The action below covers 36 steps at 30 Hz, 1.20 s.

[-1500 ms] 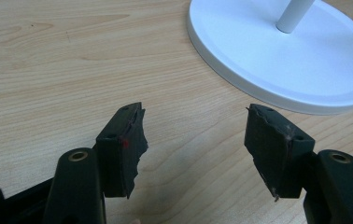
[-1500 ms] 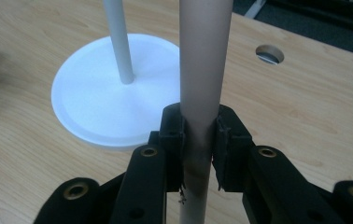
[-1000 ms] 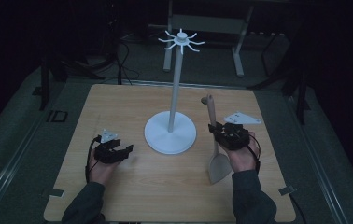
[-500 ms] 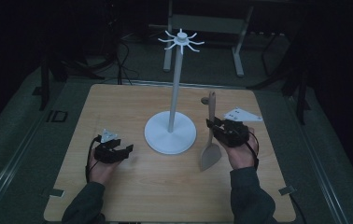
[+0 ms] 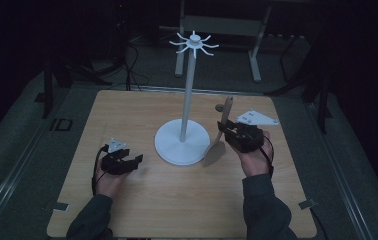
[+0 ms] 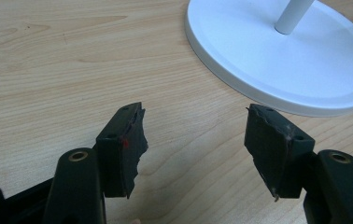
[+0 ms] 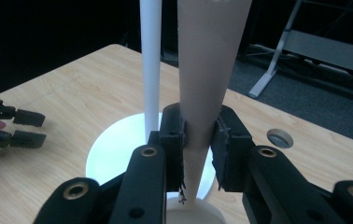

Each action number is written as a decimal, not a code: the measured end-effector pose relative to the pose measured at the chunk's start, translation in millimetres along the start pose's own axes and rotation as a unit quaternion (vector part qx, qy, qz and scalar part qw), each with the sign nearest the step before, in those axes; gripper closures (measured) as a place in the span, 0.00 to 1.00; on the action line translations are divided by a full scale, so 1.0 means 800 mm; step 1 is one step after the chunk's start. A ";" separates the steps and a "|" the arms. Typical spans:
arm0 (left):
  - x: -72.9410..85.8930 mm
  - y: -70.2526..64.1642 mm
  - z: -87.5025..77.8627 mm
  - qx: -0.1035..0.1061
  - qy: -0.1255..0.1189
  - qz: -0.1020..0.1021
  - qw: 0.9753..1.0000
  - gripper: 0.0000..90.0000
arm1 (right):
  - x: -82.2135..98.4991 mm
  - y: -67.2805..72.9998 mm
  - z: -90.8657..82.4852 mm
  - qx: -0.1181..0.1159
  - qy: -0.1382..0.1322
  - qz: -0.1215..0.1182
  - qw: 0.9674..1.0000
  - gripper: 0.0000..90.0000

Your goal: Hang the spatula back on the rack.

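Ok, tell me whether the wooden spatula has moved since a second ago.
Yes. The wooden spatula, clamped in the right gripper, has shifted left toward the white stand's base and lifted slightly.

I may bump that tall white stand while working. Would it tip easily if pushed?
Probably not from a low nudge: the stand sits on a broad, flat round base. Its thin pole rises high to the hook crown, so a push up there could likely rock it.
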State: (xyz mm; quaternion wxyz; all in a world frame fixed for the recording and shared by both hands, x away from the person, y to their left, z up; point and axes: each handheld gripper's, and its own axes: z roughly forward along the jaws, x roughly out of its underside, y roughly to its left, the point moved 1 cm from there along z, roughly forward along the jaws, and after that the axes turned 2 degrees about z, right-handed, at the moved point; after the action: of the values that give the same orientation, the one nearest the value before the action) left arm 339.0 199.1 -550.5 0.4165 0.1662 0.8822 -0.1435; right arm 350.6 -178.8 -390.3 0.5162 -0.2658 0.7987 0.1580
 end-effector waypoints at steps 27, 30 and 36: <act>0.000 0.000 0.000 0.000 0.000 0.002 1.000 0.42 | -0.040 0.008 0.003 -0.010 -0.039 -0.007 0.999 0.84; 0.000 0.001 0.000 0.000 -0.001 -0.002 1.000 0.42 | -0.046 0.009 0.004 -0.014 -0.040 -0.007 0.999 0.84; 0.000 0.000 0.000 0.000 0.000 0.001 1.000 0.42 | -0.055 0.008 0.006 -0.022 -0.041 -0.009 0.999 0.84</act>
State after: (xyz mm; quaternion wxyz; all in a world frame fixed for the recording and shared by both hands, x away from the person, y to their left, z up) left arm 339.3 199.0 -550.7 0.4167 0.1672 0.8819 -0.1435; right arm 364.4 -159.6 -352.6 0.5437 -0.2780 0.7708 0.1814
